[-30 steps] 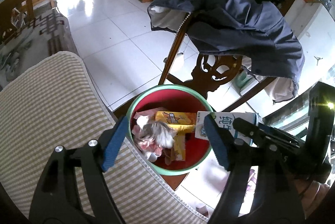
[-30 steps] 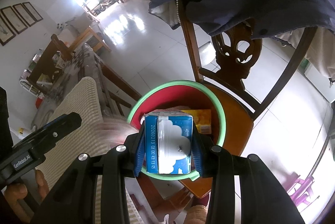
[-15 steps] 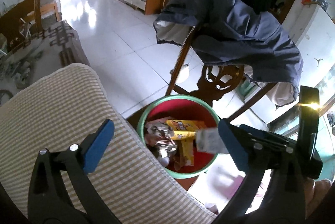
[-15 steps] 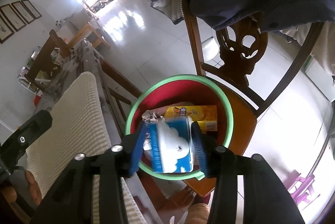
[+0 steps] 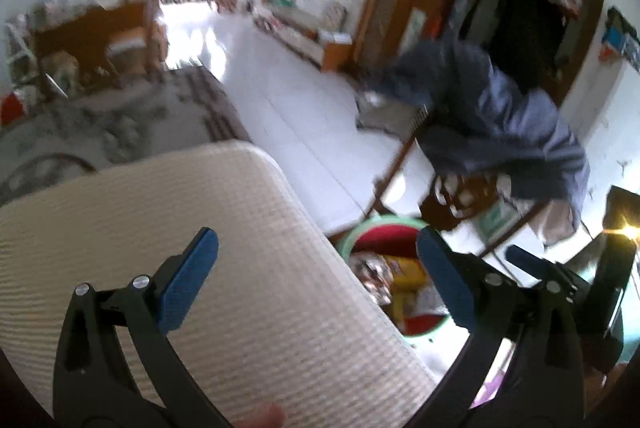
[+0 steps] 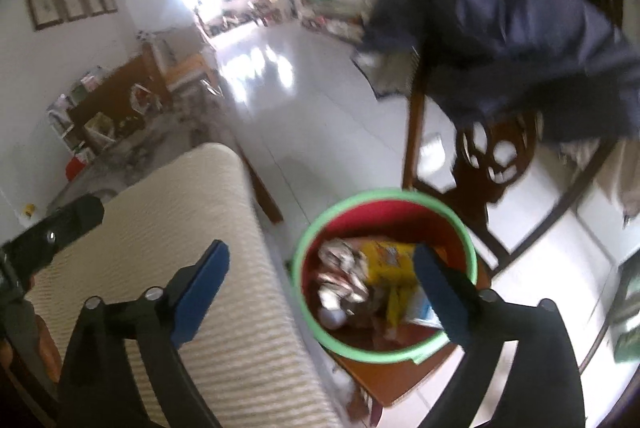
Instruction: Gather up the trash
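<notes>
A red bin with a green rim [image 6: 316, 240] stands on a wooden chair seat [image 6: 384, 384]. It holds a yellow packet [image 6: 386, 260], crumpled wrappers [image 6: 340, 280] and a blue-and-white carton [image 6: 420, 310] at its lower right. The bin also shows in the left wrist view [image 5: 354, 232]. My right gripper [image 6: 320, 292] is open and empty above the bin's left edge. My left gripper [image 5: 316, 280] is open and empty over the striped cushion [image 5: 240, 268]. Both views are blurred.
A dark blue jacket [image 6: 520, 40] hangs over the carved chair back [image 6: 496, 160] behind the bin. The striped cushion [image 6: 192, 220] lies left of the bin. White tiled floor [image 6: 320, 124] stretches beyond, with a patterned sofa [image 5: 120, 120] and wooden furniture far off.
My right gripper opened and let the blue-and-white carton fall into the bin. Both grippers pulled back and up, away from the bin.
</notes>
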The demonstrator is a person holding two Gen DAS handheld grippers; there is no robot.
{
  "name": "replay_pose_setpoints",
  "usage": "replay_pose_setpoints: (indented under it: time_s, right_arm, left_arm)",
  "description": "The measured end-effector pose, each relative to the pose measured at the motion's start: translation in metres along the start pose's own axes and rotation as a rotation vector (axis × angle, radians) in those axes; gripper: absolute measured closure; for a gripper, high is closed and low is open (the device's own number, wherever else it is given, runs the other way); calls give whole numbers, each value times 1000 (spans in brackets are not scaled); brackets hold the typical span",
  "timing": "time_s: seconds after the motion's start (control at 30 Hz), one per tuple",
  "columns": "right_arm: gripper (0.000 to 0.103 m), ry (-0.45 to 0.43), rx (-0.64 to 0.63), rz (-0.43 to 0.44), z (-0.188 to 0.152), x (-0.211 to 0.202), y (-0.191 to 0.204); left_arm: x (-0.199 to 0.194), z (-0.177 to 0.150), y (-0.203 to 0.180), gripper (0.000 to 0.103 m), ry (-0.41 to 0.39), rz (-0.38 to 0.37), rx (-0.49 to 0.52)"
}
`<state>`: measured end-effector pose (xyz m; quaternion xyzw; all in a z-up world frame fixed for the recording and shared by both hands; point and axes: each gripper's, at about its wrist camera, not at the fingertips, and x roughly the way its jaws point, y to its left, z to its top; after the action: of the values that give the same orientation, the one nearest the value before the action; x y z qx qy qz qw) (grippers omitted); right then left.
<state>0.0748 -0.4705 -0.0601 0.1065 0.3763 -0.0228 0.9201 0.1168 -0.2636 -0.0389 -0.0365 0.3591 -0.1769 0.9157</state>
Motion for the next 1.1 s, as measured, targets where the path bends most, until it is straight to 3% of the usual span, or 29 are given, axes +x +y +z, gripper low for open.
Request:
replay_pose_setpoints:
  time_s: [0.07,0.17,0.37,0.5,0.8,1.1]
  right_arm:
    - [7,-68,-44,6,2,-13,30]
    - [7,-131,-105,36,2,-26,72]
    - [7,-163,-150,91,-12,-29,142]
    - [7,-162,-182,91,-23,-27,175]
    - [7,-182,-175,64,-36,-37,203]
    - [7,-195,-142,20,-43,-45,206]
  left_arm:
    - [-25,3,20,5,-77,21,-6]
    - [-52,5,41,5,-126,54,-6]
    - [-104,1,87,5,-211,120,4]
    - [-124,-3,119,5,-218,138,-8]
    - [-141,-8,158,5,-207,149,-39]
    - [-147,-13,164,5,-210,126,-19]
